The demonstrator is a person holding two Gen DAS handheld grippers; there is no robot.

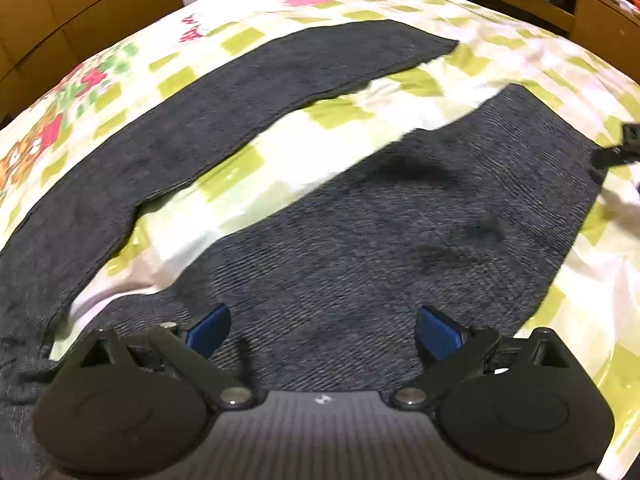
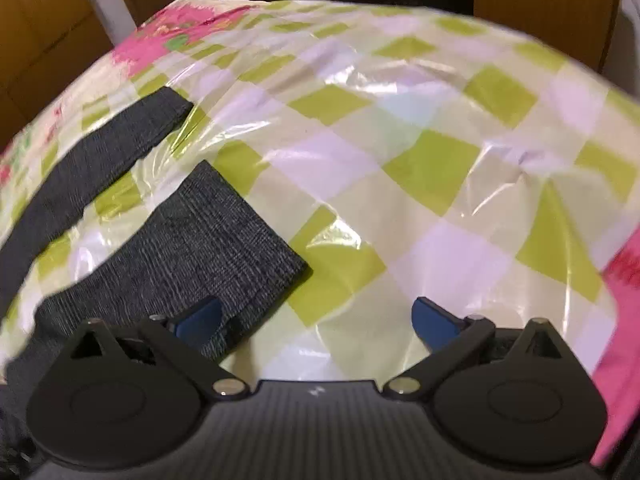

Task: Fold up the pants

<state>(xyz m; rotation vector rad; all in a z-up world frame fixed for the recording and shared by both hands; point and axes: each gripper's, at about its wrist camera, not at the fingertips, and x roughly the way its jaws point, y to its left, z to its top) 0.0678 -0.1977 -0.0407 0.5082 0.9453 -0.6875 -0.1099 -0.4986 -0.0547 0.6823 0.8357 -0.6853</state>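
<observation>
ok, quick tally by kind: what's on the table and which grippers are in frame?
Pants: 1, dark grey, legs spread apart
Checked tablecloth: 1
Grippers: 2, left gripper and right gripper, both open
Total: 4

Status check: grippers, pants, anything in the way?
Left gripper open above pants. Right gripper open at one cuff. Legs apart, unfolded. Nothing on them.
</observation>
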